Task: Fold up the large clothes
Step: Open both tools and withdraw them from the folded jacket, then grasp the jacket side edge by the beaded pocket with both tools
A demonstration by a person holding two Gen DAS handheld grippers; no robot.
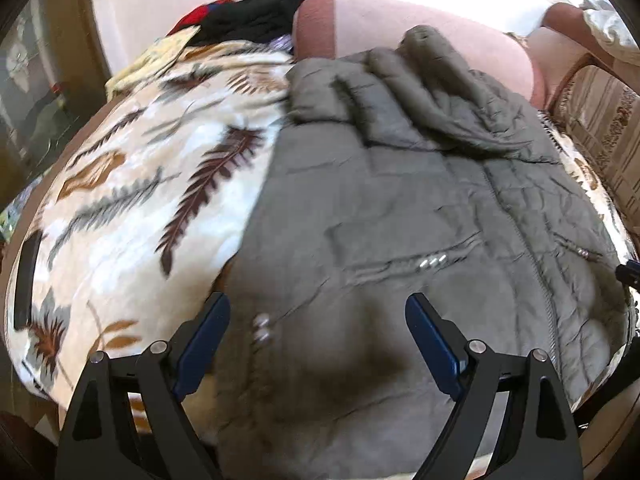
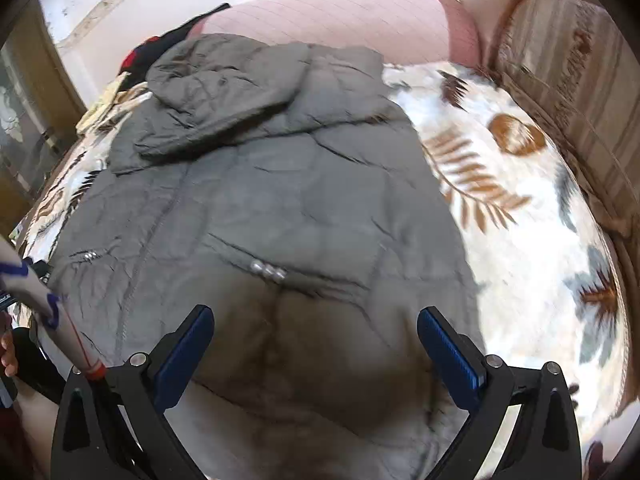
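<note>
Spread flat across the bed, a grey-green quilted jacket (image 1: 400, 208) is seen lying front side up on a fleece blanket (image 1: 132, 184) printed with brown and grey leaves. A closed zipper (image 2: 160, 216) is seen running down the middle of the jacket, and a slanted pocket with three shiny snaps (image 2: 269, 271) is set to each side of it. The hood (image 2: 224, 92) is bunched and folded down over the upper part of the jacket, at the end farthest from both cameras. Its cloth is wrinkled along the quilting seams.

Over the near hem of the jacket the left gripper (image 1: 318, 336) is held, its jaws set wide apart with nothing between them; only jacket cloth is seen below the blue pads. The right gripper (image 2: 316, 344) is held likewise above the hem, its jaws also wide apart and holding nothing. Whether either gripper touches the cloth cannot be told.

Beyond the hood end of the jacket a pink cushion or pillow (image 2: 340, 20) is laid against the wall. Beside it, at the far left of the jacket, a heap of black and red clothes (image 1: 248, 20) is piled, with a pale yellow cloth (image 1: 156, 56) next to it. Along the right side of the jacket, past the blanket, a beige striped and patterned sofa back (image 2: 568, 60) is seen.
</note>
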